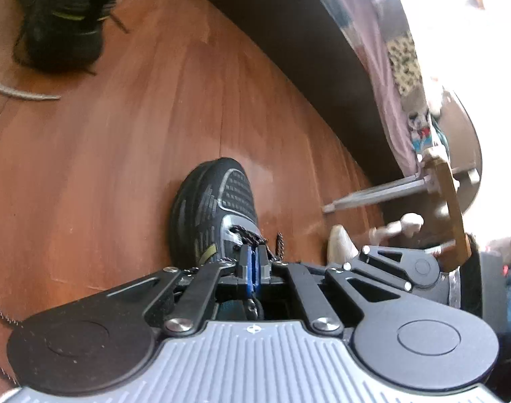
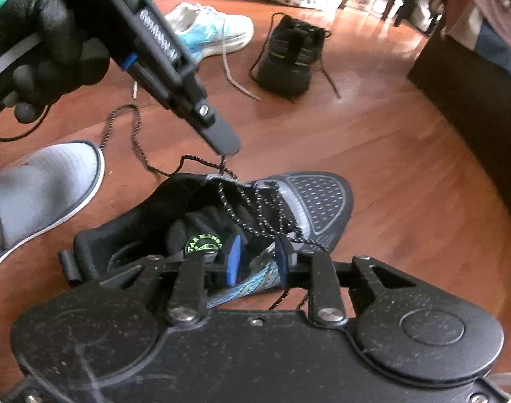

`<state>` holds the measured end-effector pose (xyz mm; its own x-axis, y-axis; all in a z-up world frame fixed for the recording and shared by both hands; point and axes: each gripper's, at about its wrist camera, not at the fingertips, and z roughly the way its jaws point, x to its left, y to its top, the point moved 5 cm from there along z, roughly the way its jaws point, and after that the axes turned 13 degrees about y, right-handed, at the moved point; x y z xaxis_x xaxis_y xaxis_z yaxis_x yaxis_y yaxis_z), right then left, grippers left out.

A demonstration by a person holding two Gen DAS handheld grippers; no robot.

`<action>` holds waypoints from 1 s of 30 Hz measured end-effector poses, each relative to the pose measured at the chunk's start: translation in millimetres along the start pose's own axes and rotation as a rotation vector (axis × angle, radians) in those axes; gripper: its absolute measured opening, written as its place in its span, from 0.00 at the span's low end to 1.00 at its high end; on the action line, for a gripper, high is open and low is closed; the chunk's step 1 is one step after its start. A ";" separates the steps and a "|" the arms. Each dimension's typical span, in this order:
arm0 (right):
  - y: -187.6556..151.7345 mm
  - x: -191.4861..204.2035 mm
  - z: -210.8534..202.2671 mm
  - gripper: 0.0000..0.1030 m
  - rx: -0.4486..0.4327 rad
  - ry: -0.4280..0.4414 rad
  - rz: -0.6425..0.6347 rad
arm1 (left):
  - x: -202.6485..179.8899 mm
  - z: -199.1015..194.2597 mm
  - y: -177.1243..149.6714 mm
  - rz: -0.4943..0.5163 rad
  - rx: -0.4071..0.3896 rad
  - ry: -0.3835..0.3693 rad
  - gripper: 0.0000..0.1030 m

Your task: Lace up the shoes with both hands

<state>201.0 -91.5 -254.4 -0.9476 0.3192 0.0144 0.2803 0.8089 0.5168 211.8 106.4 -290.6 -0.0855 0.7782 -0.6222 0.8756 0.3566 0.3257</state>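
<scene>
I have the shoe (image 2: 289,201) on the floor (image 2: 389,141) just ahead of both claws, toe pointing away from me, well clear of the dark bed base along the floor's right edge. The lace (image 2: 255,215) already crosses loosely through several eyelets, and one free end loops away over the floor to the left of the tongue.

My left claw (image 1: 253,263) has its blue pads pressed together on the lace at the shoe's upper eyelets; from the right wrist view I see its tip (image 2: 225,141) holding the strand up above the tongue. My right claw (image 2: 257,260) stands spread, one pad either side of the shoe's near wall, pinching nothing, with a lace strand running past its right pad.

I judge this a mid-lacing step: one end is held taut while the crossings stay slack. The next move calls for my right claw to close on the loose strand beside it, keeping the left's tension steady so the crossings do not slip back.
</scene>
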 end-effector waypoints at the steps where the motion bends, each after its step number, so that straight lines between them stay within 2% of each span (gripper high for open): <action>1: 0.1 0.0 0.4 0.27 0.005 -0.021 0.017 | -2.9 -2.6 0.6 0.005 -0.007 0.000 0.00; 4: -1.4 -0.4 3.6 0.31 0.033 -0.082 0.079 | -13.6 -15.0 5.3 0.031 -0.040 -0.015 0.00; 8: -4.3 0.0 9.3 0.31 0.064 -0.131 0.218 | -21.5 -41.8 21.7 0.059 -0.110 -0.031 0.00; 10: -6.8 -1.2 13.9 0.18 0.071 -0.112 0.294 | -23.9 -60.2 33.8 0.070 -0.163 -0.032 0.00; 12: -8.6 -2.5 17.3 0.15 0.070 -0.097 0.361 | -26.0 -79.7 47.0 0.079 -0.218 -0.031 0.00; 19: -14.3 -1.8 12.8 0.14 0.073 -0.118 0.402 | -27.2 -146.5 89.9 0.091 -0.416 -0.002 0.00; 26: -12.6 -6.9 15.7 0.14 0.062 -0.083 0.464 | -42.4 -215.8 130.0 0.137 -0.629 0.012 0.00; 30: -15.0 -10.3 14.4 0.10 0.057 -0.065 0.510 | -45.5 -226.2 134.3 0.146 -0.659 0.021 0.00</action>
<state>208.8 -99.9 -274.6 -0.6771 0.7087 0.1983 0.7139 0.5673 0.4105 225.8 235.8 -57.4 -0.0034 0.8499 -0.5269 0.4068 0.4825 0.7757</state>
